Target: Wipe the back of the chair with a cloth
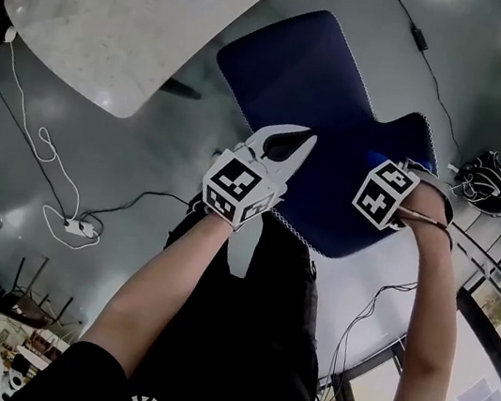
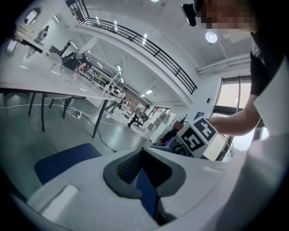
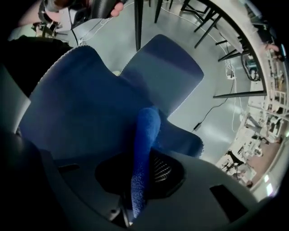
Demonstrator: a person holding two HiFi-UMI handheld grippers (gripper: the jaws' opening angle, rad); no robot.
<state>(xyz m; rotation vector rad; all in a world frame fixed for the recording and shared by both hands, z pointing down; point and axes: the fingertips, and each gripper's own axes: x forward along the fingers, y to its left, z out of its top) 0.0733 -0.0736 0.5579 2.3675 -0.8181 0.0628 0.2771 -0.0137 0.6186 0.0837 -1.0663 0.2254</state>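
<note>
A blue chair stands below me, its seat [image 1: 296,69] farther off and its back [image 1: 355,198] nearest my body. My left gripper [image 1: 288,149] sits at the left part of the back, shut on a thin smooth blue edge [image 2: 146,191] that looks like the chair back's rim. To the right, my right gripper [image 1: 426,194] is mostly hidden behind its marker cube [image 1: 385,194]. In the right gripper view, that gripper [image 3: 144,169] is shut on a folded blue cloth [image 3: 145,133], which points at the chair back [image 3: 81,103] with the seat [image 3: 167,67] beyond.
A white table [image 1: 139,14] stands at the far left of the chair, one dark leg [image 3: 137,18] beside the seat. Cables [image 1: 45,146] and a power strip [image 1: 79,228] lie on the grey floor. A dark bundle [image 1: 487,182] sits at the right.
</note>
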